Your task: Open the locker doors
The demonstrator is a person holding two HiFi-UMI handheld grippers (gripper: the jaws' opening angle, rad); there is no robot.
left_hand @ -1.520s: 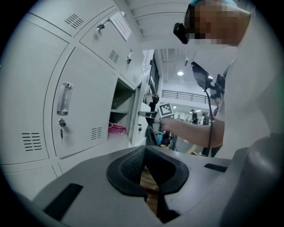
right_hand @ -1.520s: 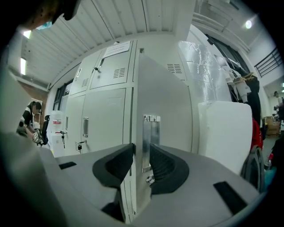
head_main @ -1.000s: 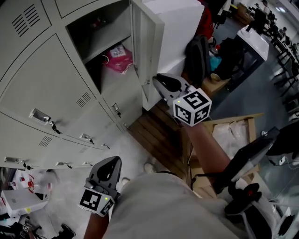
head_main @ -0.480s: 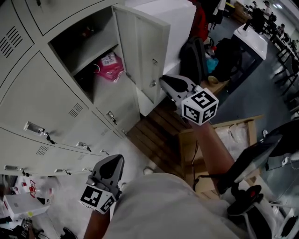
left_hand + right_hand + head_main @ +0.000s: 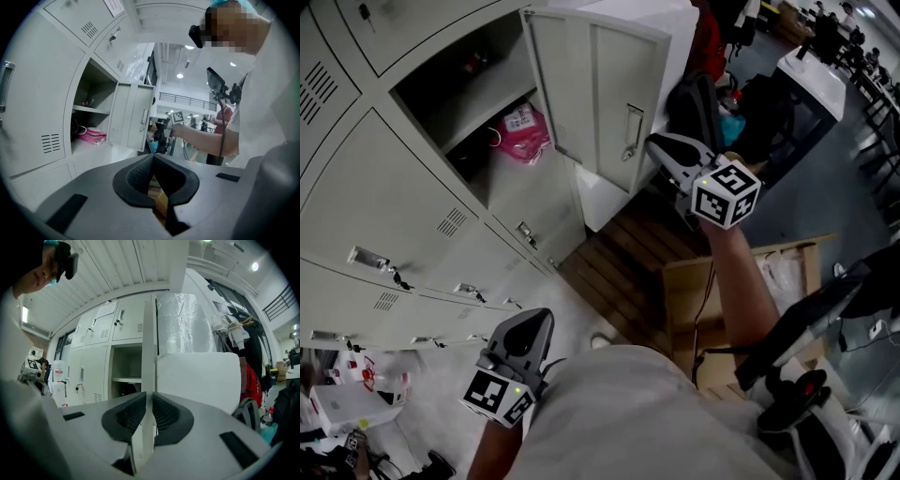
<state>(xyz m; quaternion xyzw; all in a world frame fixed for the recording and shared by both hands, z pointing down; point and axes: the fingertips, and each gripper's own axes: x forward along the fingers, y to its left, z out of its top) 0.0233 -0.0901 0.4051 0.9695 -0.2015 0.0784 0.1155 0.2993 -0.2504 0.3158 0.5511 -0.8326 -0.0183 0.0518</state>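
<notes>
Black ribbed fingers of the right gripper point(image 5: 147, 397) are pinching the free edge of the locker door point(image 5: 148, 348). They have just been closing further, and the thin pale-grey panel is running straight up between them with the pads on both faces. In the head view this gripper point(image 5: 658, 143) is sitting at the door's point(image 5: 600, 94) outer edge, just beside its handle point(image 5: 630, 131).

The door is swinging wider than a second ago: it was showing nearly edge-on then and is now turning its inner face toward the camera, with the right hand following it out to the right. The compartment point(image 5: 459, 103) behind it is lying fully exposed, and a pink bag point(image 5: 523, 131) is showing inside.

The left gripper point(image 5: 152, 159) is idling low near the person's body point(image 5: 525, 323), its fingers together with nothing between them.

So this door is looking as good as open. The lockers below and left point(image 5: 394, 187) are all sitting closed, so most of the task is probably waiting.
</notes>
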